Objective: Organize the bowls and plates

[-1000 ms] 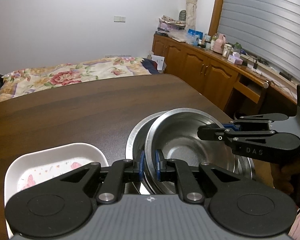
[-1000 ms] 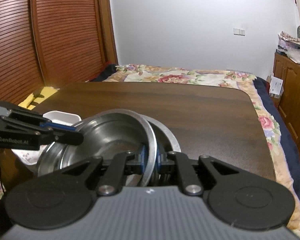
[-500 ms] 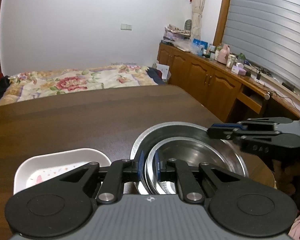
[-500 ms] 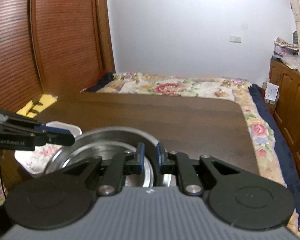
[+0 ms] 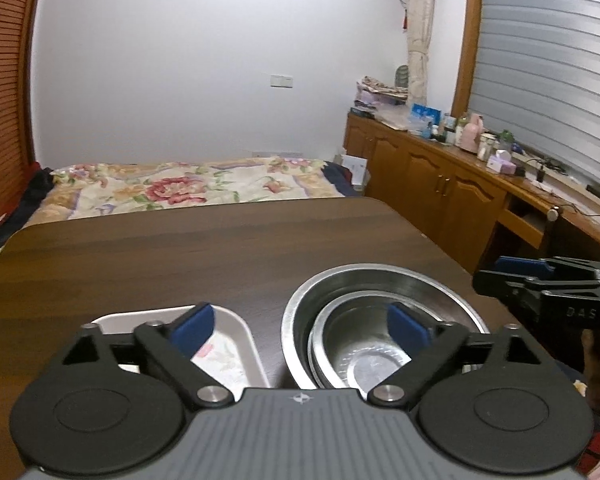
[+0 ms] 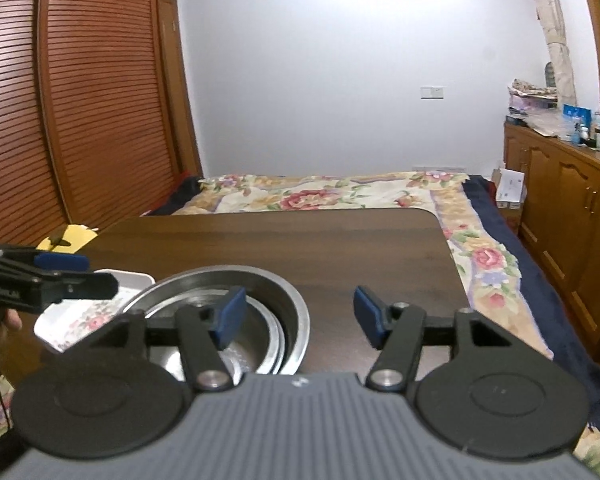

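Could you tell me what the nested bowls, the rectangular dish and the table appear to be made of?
Nested bowls: apparently stainless steel, with grey mirror-like reflections and thin rolled rims. Rectangular dish: glossy white with a pink floral print, ceramic or melamine; I cannot tell which. Table: dark wood grain with a smooth satin sheen, possibly veneer or laminate rather than solid wood.

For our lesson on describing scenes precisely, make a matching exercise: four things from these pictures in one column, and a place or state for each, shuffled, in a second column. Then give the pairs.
Things
1. small steel bowl
2. white floral tray
3. left hand-held gripper
4. large steel bowl

Places or states
A. on the table, left of the steel bowls
B. holds another bowl inside it
C. open, holding nothing
D. nested in a bigger bowl

Pairs: 1-D, 2-A, 3-C, 4-B
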Motion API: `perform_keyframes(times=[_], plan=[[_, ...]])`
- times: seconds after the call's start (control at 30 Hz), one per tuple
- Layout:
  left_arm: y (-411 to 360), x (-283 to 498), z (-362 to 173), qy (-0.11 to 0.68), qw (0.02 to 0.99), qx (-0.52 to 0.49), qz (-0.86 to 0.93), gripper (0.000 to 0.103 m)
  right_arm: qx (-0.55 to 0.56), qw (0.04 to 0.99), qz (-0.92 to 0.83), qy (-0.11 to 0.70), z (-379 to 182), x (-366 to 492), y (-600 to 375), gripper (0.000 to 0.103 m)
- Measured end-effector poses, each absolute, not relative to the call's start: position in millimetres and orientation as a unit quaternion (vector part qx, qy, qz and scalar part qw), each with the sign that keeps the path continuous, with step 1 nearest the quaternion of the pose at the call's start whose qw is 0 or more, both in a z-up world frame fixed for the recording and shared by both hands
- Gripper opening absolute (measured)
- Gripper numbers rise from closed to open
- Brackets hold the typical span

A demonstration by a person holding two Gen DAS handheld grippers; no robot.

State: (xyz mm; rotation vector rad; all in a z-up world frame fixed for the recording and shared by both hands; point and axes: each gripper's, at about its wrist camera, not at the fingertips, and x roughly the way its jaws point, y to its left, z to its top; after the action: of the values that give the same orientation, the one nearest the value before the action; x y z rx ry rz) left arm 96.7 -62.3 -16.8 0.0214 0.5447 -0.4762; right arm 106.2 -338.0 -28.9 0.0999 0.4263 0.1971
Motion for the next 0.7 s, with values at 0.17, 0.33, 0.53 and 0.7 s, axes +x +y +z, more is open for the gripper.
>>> perform_keyframes(times=[0.17, 0.33, 0.53, 0.7], plan=[[-64, 98, -25, 0.276, 0.937, 0.029, -0.210, 0.103, 0.055, 0.975, 0.086, 0.197, -36, 105, -336, 0.098], [-63, 102, -32, 0.289, 0.937, 0.036, -0.192, 0.103, 0.064, 0.974, 0.089, 0.200, -42, 105, -337, 0.103], [-62, 99, -35, 0.294, 0.938, 0.036, -0.182, 0.103, 0.065, 0.973, 0.079, 0.206, -52, 106, -332, 0.103], [-63, 95, -34, 0.291, 0.939, 0.036, -0.180, 0.103, 0.069, 0.972, 0.077, 0.212, -56, 109, -330, 0.103]])
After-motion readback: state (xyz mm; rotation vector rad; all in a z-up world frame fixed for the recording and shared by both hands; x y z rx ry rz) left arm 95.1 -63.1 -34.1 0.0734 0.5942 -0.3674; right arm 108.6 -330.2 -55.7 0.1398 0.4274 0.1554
